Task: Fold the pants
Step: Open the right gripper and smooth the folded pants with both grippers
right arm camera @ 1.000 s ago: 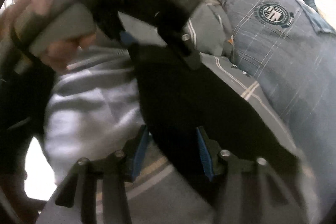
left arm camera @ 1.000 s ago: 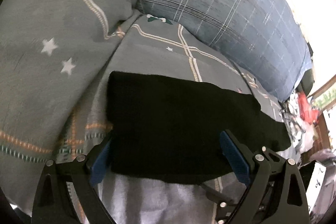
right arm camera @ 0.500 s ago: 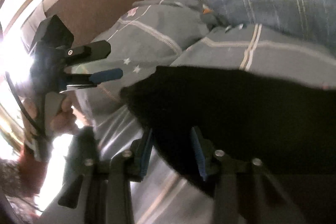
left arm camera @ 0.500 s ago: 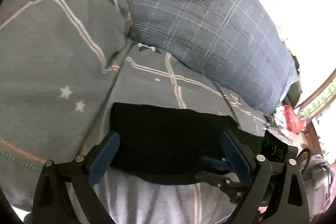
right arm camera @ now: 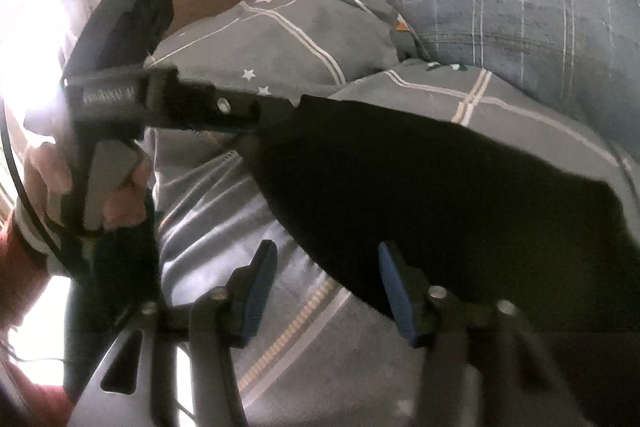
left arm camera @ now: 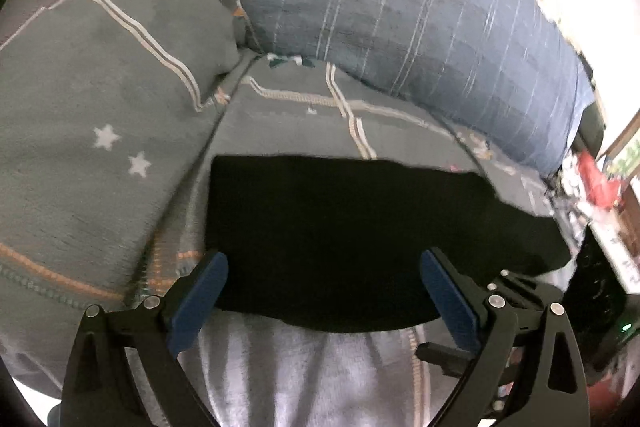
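Both tools gaping, gripping nothing: left tool [left arm camera: 324, 291] and right tool [right arm camera: 326, 283] hovering over folded black pants [left arm camera: 360, 235]; advisable pinching near edge corners evenly, keeping layers aligned.

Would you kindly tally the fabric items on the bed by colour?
Black pants: 1
Grey star-print pillow: 1
Blue plaid pillow: 1
Grey striped bedsheet: 1
Total: 4
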Demonstrator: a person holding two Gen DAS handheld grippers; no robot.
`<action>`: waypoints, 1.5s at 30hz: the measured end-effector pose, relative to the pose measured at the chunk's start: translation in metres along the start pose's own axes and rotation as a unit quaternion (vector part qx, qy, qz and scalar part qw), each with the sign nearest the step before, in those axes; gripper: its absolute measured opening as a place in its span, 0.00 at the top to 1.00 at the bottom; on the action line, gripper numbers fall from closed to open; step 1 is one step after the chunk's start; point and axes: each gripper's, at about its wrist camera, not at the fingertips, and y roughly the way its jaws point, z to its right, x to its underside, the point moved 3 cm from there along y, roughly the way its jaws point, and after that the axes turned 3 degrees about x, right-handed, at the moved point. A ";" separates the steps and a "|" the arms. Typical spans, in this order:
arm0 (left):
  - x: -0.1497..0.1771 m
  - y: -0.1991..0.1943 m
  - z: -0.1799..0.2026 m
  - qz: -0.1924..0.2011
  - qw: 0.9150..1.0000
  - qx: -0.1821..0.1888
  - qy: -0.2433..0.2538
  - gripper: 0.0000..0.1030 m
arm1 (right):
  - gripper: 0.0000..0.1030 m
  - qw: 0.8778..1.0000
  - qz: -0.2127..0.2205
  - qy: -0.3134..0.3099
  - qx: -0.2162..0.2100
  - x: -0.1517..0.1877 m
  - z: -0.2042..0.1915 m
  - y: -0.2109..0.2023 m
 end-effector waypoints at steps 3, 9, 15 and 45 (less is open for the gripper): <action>0.008 0.019 -0.003 -0.022 1.000 -0.022 0.003 0.06 | 0.48 1.000 0.003 0.022 -0.013 0.005 0.005 -0.003; 0.008 0.018 0.000 -0.023 0.999 -0.040 -0.004 0.06 | 0.46 0.998 0.030 0.054 0.021 0.012 0.032 -0.041; -0.005 -0.008 0.027 0.026 0.999 -0.045 0.010 0.05 | 0.41 0.979 0.047 0.145 0.139 0.041 0.110 -0.099; -0.045 0.119 0.208 -0.039 0.980 0.081 0.178 0.04 | 0.34 0.874 0.076 0.402 0.261 0.184 0.238 -0.237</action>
